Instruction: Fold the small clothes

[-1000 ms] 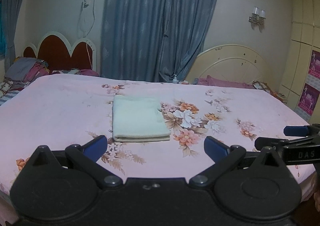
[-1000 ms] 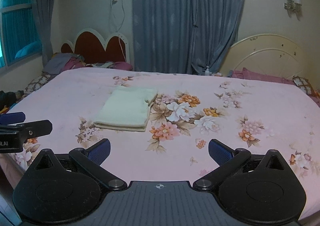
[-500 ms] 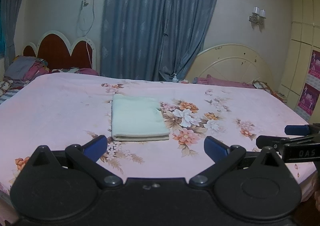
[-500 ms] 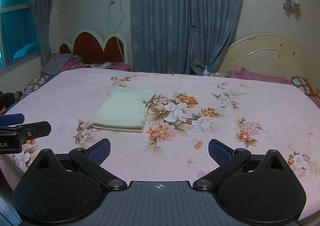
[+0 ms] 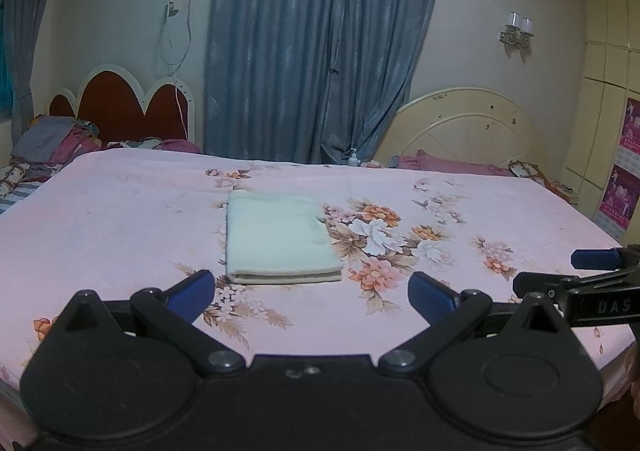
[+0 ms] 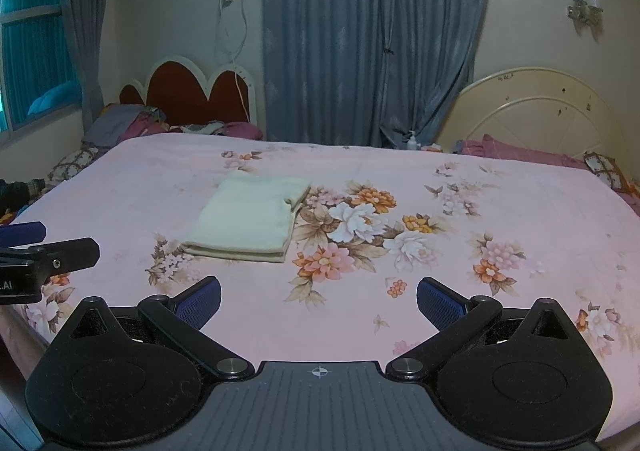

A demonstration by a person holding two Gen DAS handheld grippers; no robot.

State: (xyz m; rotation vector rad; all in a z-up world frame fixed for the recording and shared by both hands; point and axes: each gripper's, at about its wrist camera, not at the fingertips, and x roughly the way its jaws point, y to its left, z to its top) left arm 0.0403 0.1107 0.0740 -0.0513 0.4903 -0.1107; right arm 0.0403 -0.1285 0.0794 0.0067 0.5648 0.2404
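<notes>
A pale cream cloth (image 5: 278,239) lies folded into a flat rectangle on the pink floral bedsheet (image 5: 120,219), a little left of the bed's middle. The same folded cloth (image 6: 250,215) shows in the right wrist view, with its doubled edge toward me. My left gripper (image 5: 310,293) hovers open over the bed's near edge, short of the cloth, with nothing between its blue pads. My right gripper (image 6: 318,301) is also open and empty, to the right of the cloth. Each gripper's fingers (image 5: 596,259) poke into the other's view from the side.
Behind the bed stand a red headboard (image 5: 128,111), blue curtains (image 5: 320,51) and a cream headboard (image 5: 472,127). Piled clothes (image 5: 52,139) sit at the far left, a pump bottle (image 5: 354,158) by the curtain. Pink bedding (image 6: 520,151) lies far right.
Both grippers have drifted back and slightly sideways, so the cloth sits a touch farther off. The cloth itself has not moved, and both stay open.
</notes>
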